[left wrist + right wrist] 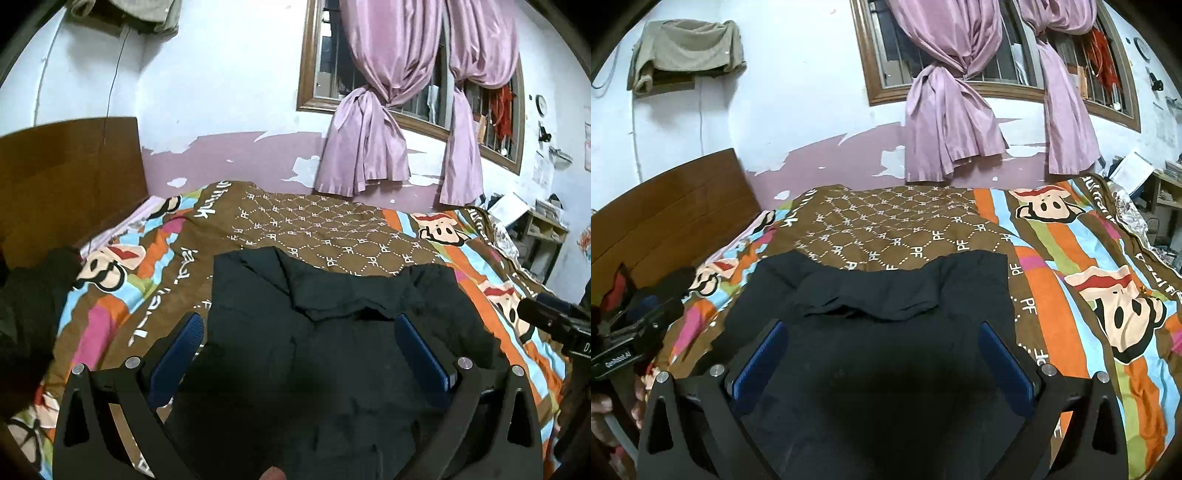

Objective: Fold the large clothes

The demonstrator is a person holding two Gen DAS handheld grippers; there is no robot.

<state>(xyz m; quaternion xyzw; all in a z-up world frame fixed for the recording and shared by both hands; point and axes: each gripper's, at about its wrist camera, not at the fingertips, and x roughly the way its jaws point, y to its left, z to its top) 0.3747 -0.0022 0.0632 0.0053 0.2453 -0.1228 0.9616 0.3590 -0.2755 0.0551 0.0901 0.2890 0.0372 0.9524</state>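
left wrist: your left gripper [297,338] is spread wide with nothing pinched, over the one black garment [332,295] lying on the bedspread [314,221]. grab the near hem edge, not the middle.

right wrist: right gripper [881,341] is spread too, above that garment [886,295]. two curtains [945,122] behind it.

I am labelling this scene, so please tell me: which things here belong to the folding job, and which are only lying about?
For the job:
- black garment, spread on the bed
- left hand-held gripper, open
- right hand-held gripper, open

Only lying about:
- patterned bedspread
- pink curtains
- dark clothes pile
- beige cloth on the wall
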